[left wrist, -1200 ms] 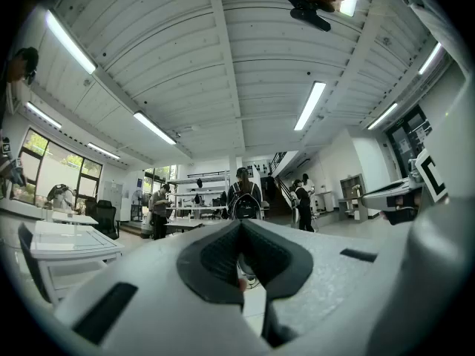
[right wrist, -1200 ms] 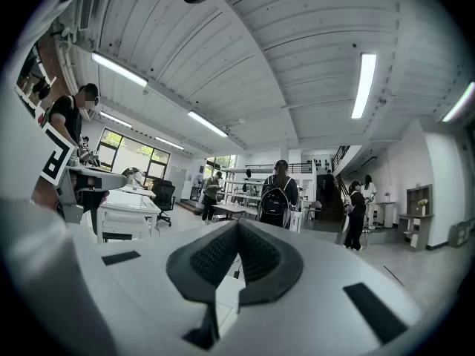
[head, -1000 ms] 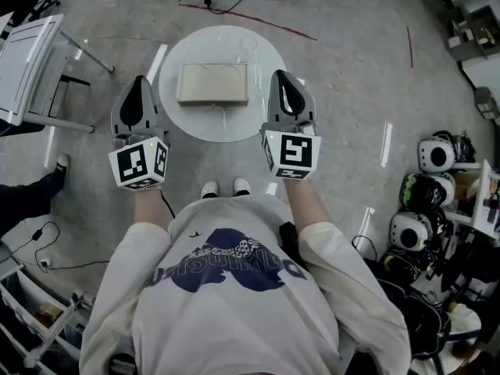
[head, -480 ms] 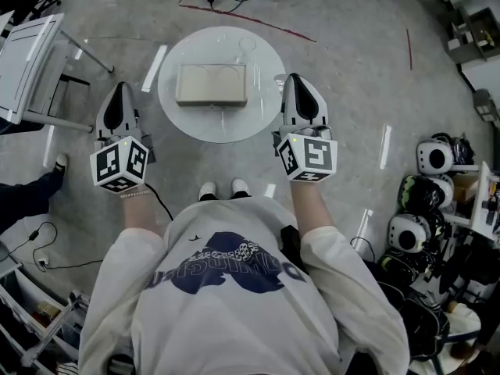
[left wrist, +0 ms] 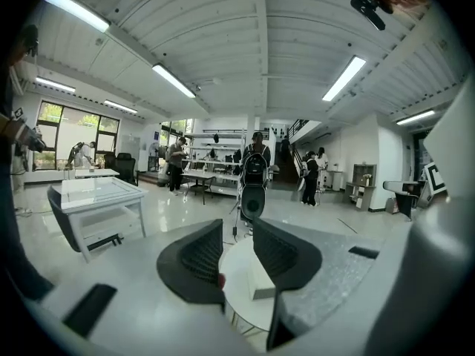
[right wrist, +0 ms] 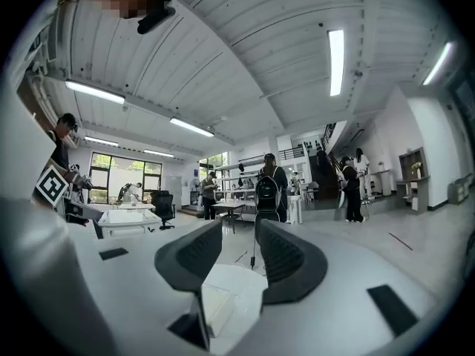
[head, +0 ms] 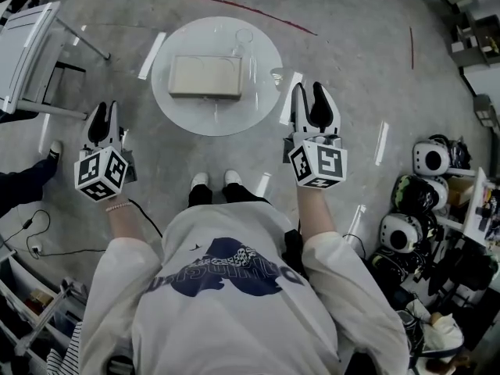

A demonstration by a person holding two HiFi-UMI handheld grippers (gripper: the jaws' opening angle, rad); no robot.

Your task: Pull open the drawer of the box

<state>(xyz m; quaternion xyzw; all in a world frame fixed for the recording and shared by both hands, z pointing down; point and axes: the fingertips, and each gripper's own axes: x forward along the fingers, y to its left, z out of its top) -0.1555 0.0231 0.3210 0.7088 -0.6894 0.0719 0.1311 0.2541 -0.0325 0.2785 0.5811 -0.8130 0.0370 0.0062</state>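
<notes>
A beige box (head: 205, 76) lies on the round white table (head: 226, 119); I cannot make out its drawer front from above. My left gripper (head: 104, 109) hangs left of the table over the floor, well clear of the box. My right gripper (head: 310, 92) is just off the table's right rim. Both pairs of jaws are opening, with a gap and nothing between them. In the left gripper view the box (left wrist: 261, 282) and table (left wrist: 239, 302) show past the left gripper (left wrist: 236, 237). The right gripper (right wrist: 239, 252) looks over the table (right wrist: 239, 282).
A clear cup (head: 244, 41) stands on the table behind the box. A white desk (head: 23, 53) is at the far left, and helmets (head: 433, 156) and gear crowd the right side. Cables and a red tape line (head: 258, 16) cross the floor. People stand far off.
Both grippers have drawn back from the table and spread apart, the left one far out to the left. Their jaws have parted.
</notes>
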